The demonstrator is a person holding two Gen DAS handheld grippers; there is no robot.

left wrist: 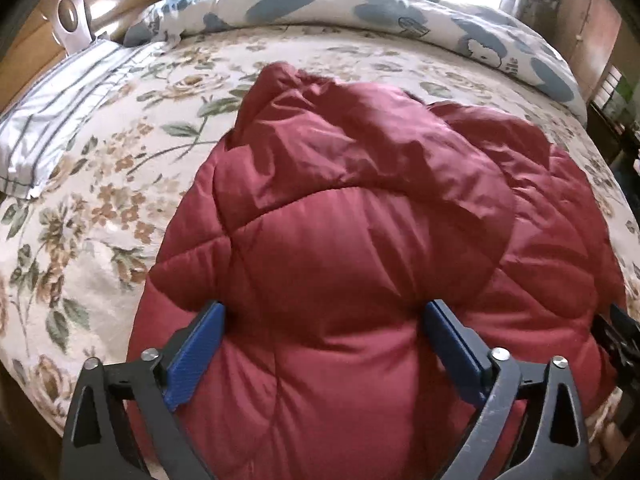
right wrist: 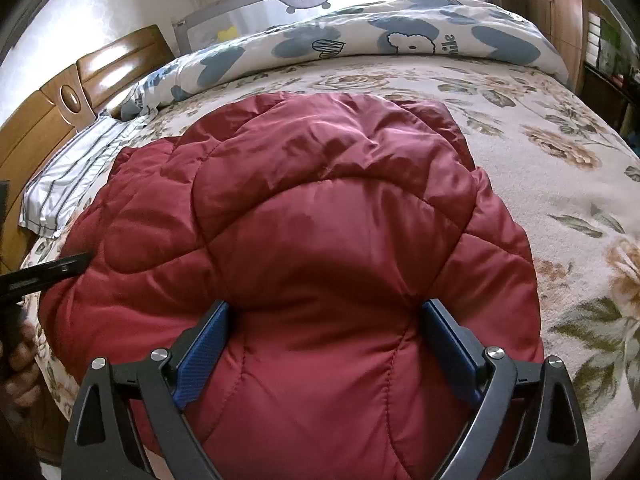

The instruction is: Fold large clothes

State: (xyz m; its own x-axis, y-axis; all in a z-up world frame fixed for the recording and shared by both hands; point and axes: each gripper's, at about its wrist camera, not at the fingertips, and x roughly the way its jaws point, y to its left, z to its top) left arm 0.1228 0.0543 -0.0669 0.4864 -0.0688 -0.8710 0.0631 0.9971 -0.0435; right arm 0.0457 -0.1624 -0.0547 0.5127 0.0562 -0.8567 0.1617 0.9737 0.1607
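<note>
A quilted dark red puffer jacket lies bunched on the floral bed cover; it also shows in the right wrist view. My left gripper is wide open, its blue pads on either side of a thick fold at the jacket's near edge. My right gripper is also wide open, straddling the near edge of the jacket further right, its blue pads pressing against the padding. The left gripper's black body shows at the left edge of the right wrist view.
A rolled white duvet with blue patches lies along the far side of the bed. A striped pillow sits at the left by the wooden headboard. A wooden wardrobe stands far right.
</note>
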